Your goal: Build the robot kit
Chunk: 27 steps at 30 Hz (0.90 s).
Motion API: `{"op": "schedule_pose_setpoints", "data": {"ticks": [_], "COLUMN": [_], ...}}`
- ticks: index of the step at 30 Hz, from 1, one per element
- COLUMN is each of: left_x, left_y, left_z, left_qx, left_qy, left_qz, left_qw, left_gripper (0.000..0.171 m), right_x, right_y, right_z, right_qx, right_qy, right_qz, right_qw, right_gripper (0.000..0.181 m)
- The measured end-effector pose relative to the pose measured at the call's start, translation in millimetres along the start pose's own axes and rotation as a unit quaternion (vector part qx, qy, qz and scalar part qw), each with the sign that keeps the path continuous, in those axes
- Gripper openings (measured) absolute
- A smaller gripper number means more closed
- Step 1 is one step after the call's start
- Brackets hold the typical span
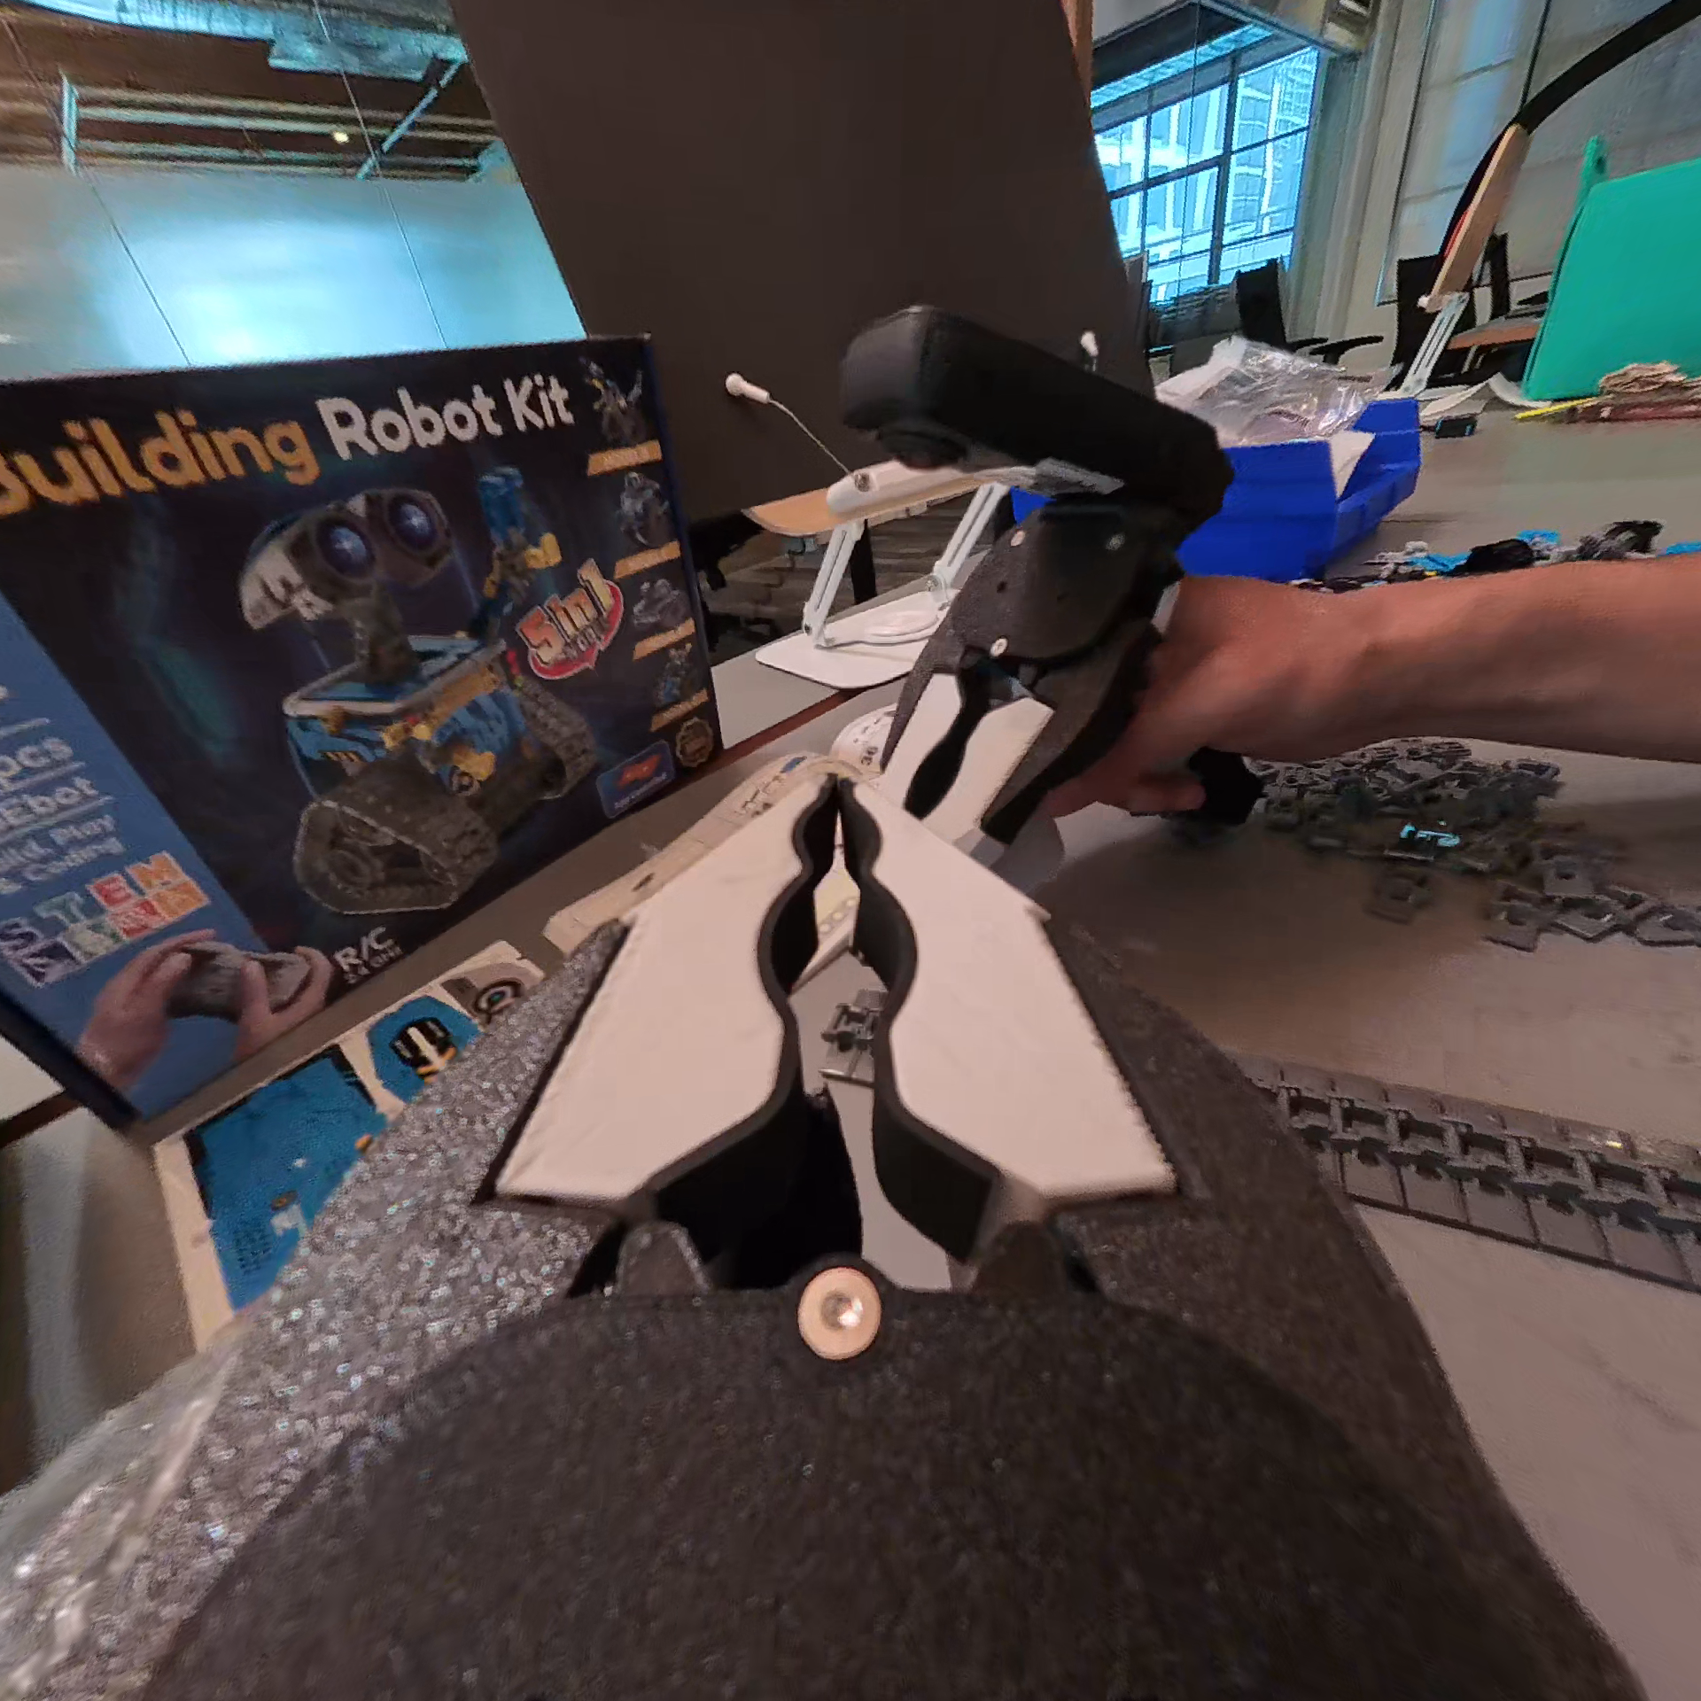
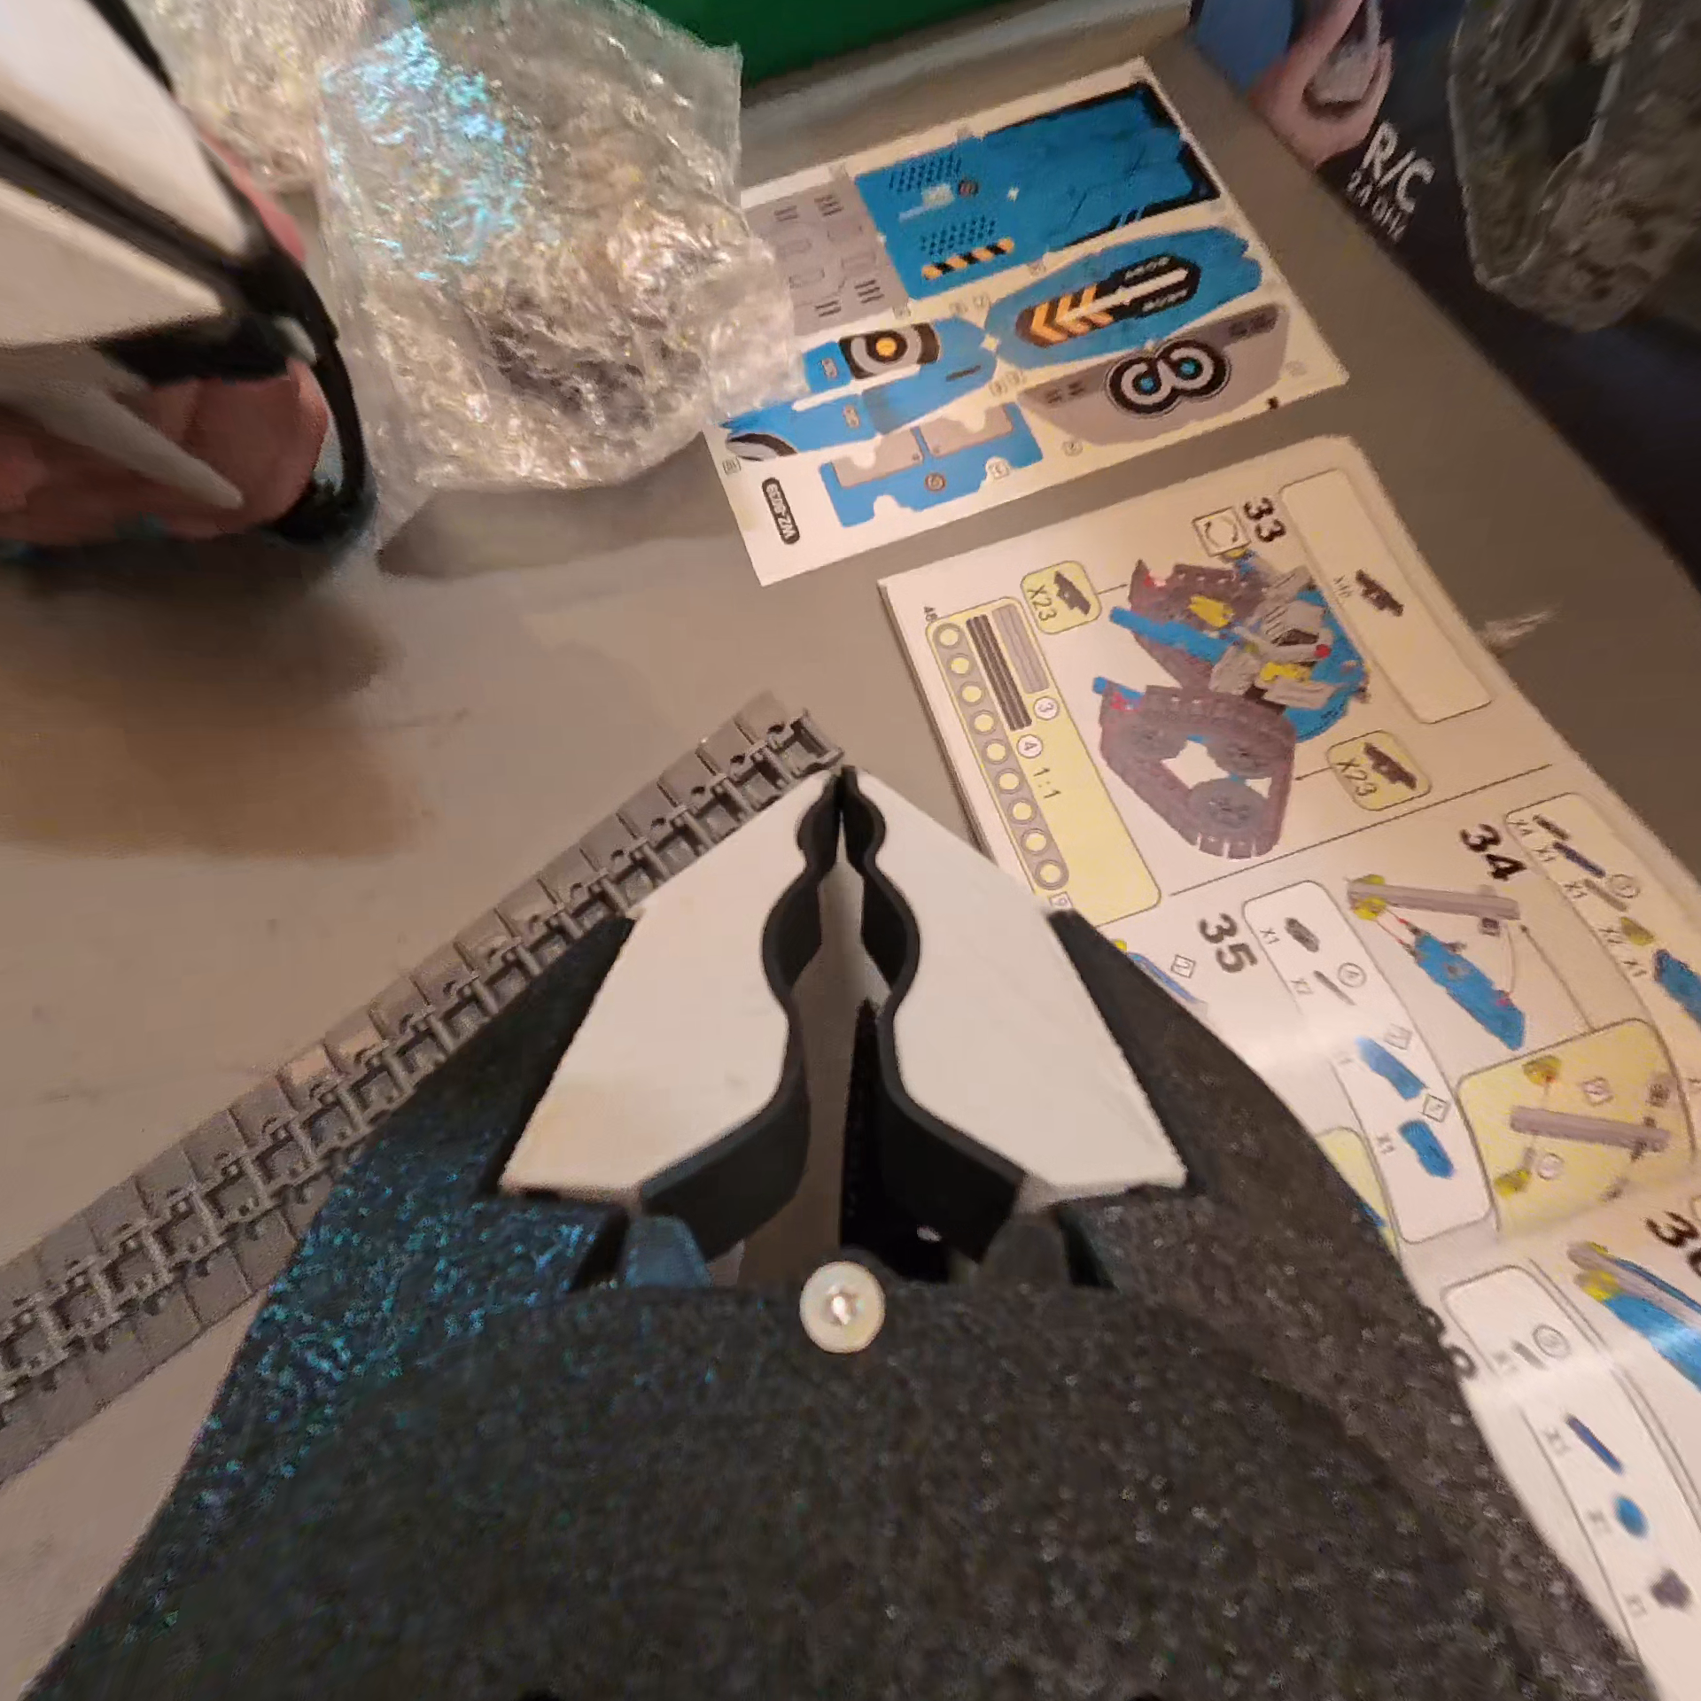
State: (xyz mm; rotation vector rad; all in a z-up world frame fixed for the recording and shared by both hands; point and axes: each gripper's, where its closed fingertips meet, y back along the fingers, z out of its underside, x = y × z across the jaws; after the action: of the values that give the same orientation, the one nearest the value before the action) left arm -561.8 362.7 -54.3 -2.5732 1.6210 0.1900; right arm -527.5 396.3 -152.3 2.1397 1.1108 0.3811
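Observation:
My left gripper (image 1: 838,793) is shut and holds nothing, with its tips above the edge of an instruction booklet (image 1: 769,810). A small grey part (image 1: 856,1031) lies on the table under its fingers. My right gripper (image 2: 842,782) is shut, its tips right at the end of a long grey track strip (image 2: 460,966) that lies flat on the grey table (image 2: 460,644). I cannot tell whether it touches the strip. A hand holds the right gripper (image 1: 948,819) just beyond the left one. The left gripper's fingers (image 2: 110,267) show at the upper left of the right wrist view.
A robot kit box (image 1: 350,690) stands at the left, with a sticker sheet (image 2: 1012,322) and the open booklet (image 2: 1289,828) in front of it. A crumpled plastic bag (image 2: 552,276) lies near the left gripper. A pile of loose grey links (image 1: 1427,828), a blue bin (image 1: 1307,497) and a white stand (image 1: 884,571) sit farther off. The left gripper's tips are roughly 11 cm from the right gripper's.

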Motion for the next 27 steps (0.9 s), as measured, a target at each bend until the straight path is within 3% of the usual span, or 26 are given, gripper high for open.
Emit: {"op": "schedule_pose_setpoints", "data": {"ticks": [6,27], "left_x": [-1,-1], "left_y": [1,0], "left_z": [1,4], "left_qx": [0.001,-0.007], "left_qy": [0.014,0.014], "left_qz": [0.010,0.012], "left_qw": [1.000,1.000], "left_gripper": [0.000,0.000], "right_x": [-1,-16], "right_y": [-11,1], "right_z": [13,10], "right_qx": [-0.033,-0.035], "right_qy": [0.010,0.048], "right_qz": [0.000,-0.012], "right_qw": [0.999,0.998], "right_gripper": [0.000,0.000]}}
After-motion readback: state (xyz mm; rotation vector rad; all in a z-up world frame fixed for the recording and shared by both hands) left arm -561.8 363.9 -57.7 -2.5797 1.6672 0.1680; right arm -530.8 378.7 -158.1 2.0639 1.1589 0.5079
